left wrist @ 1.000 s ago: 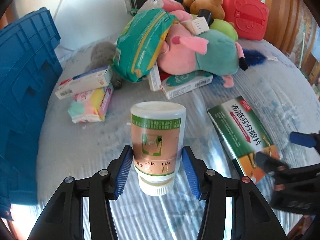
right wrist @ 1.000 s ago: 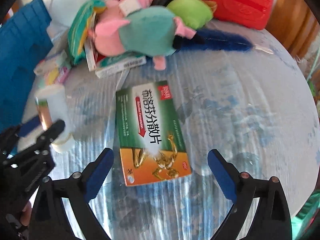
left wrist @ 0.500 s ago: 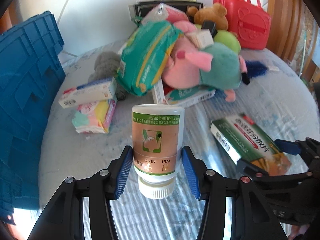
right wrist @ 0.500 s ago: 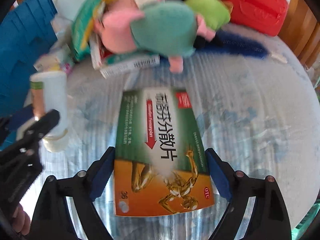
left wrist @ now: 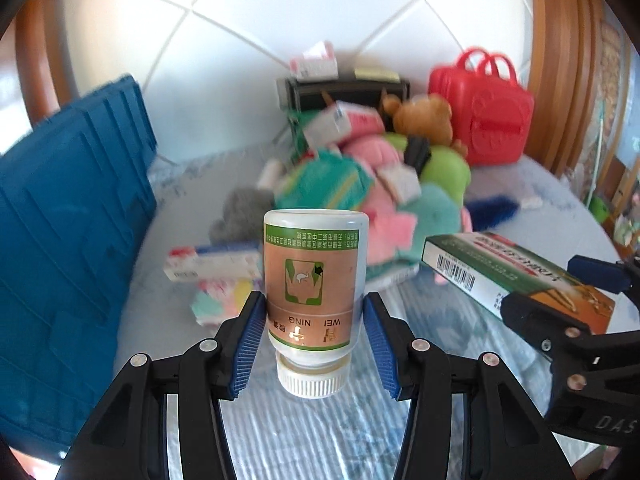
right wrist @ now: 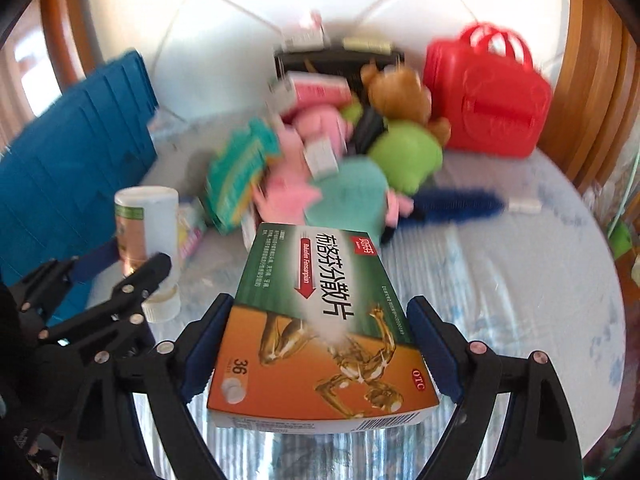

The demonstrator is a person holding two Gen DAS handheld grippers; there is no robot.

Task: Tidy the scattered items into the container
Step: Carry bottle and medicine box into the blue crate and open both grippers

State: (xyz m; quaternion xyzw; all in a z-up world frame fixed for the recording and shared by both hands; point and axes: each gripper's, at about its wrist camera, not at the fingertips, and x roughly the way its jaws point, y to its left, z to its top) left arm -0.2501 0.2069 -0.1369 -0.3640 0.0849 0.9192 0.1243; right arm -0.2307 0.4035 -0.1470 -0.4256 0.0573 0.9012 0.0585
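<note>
My left gripper [left wrist: 314, 328] is shut on a white medicine bottle [left wrist: 314, 280] with a brown and green label, held cap toward me above the bed. My right gripper [right wrist: 318, 344] is shut on a flat green and orange medicine box [right wrist: 320, 328], also lifted. The box shows in the left wrist view [left wrist: 516, 276] at the right, and the bottle in the right wrist view [right wrist: 146, 228] at the left. The blue container [left wrist: 68, 264] stands at the left; it also shows in the right wrist view [right wrist: 76, 160].
A pile of plush toys [left wrist: 404, 208], a green pack [left wrist: 324, 180] and small boxes [left wrist: 208, 260] lies mid-bed. A red case [left wrist: 480, 116] and a black box [left wrist: 344, 92] stand at the back by the white wall. The bed's edge curves at the right.
My right gripper closed on the green box and lifted it off the bed. Both grippers have risen and tilted up, so the wall now shows.
</note>
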